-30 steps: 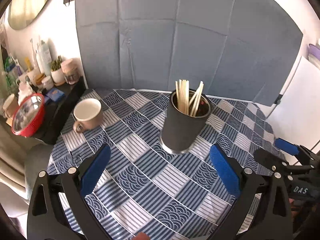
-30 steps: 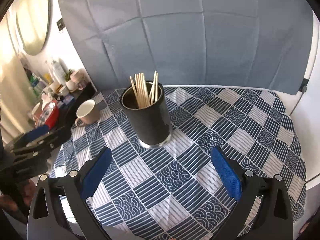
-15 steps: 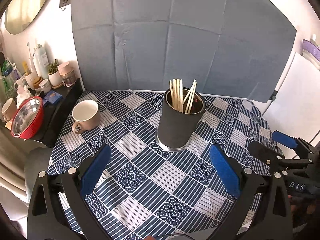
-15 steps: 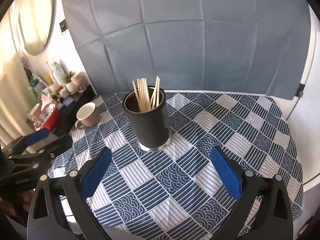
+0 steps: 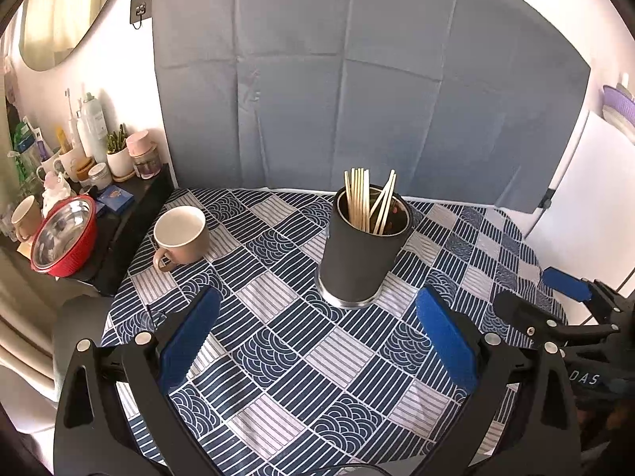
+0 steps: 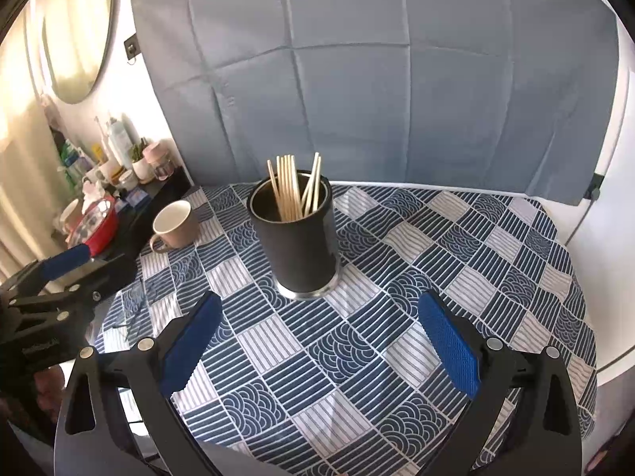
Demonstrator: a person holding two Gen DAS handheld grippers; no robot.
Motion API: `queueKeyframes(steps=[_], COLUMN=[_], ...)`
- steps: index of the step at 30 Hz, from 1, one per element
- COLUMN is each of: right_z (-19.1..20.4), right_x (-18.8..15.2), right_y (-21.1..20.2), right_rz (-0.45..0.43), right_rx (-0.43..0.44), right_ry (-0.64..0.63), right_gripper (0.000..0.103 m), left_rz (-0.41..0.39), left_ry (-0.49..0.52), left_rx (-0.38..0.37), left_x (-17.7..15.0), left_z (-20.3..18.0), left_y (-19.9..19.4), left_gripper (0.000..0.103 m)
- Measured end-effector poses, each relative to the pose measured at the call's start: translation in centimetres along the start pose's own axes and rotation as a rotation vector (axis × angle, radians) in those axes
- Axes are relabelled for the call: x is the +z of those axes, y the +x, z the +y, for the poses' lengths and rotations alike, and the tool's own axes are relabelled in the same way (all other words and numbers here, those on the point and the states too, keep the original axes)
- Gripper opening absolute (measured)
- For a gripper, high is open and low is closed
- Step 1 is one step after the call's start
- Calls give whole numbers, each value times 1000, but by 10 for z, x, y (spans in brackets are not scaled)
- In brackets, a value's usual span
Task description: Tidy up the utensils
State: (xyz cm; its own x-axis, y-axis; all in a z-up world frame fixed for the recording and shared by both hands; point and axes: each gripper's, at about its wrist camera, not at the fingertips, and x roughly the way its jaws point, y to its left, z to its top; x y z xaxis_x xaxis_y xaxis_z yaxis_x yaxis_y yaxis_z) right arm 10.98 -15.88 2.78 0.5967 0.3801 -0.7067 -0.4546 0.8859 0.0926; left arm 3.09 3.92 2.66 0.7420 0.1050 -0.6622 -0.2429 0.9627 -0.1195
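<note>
The letters "DAS" stand in white on the black body of the right gripper (image 5: 563, 297), which shows at the 3 o'clock edge of the left wrist view. No other writing can be read; the bottles on the side shelf (image 5: 131, 214) at 9 o'clock are too small to tell. The task's thing is a black round cup (image 5: 363, 250) with a shiny metal ring at its bottom. It stands upright on the blue and white checked tablecloth (image 5: 301, 361), near the middle of the table, at about 12 o'clock from both grippers. Thin, pale wooden sticks (image 5: 367, 202) stand in it, some straight up and some leaning. A tan mug (image 5: 180, 236) sits well apart at 10 o'clock. The left gripper (image 5: 317, 337) has its blue pads (image 5: 190, 337) spread wide and holds nothing. The right gripper's pads are also spread wide in its own view (image 6: 317, 337), and it holds nothing.
</note>
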Motion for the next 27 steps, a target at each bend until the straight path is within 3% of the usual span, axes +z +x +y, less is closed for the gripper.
queueKeyframes(steps=[27], right_z=[-2], right_x=[-2], right_y=[-4], right_rz=[-10], right_rx=[-9], right_ry=[5], right_gripper=[95], left_rz=[18], left_ry=[28], left_rx=[8], left_x=[-4], left_z=[-5], left_y=[2], left_gripper=[97])
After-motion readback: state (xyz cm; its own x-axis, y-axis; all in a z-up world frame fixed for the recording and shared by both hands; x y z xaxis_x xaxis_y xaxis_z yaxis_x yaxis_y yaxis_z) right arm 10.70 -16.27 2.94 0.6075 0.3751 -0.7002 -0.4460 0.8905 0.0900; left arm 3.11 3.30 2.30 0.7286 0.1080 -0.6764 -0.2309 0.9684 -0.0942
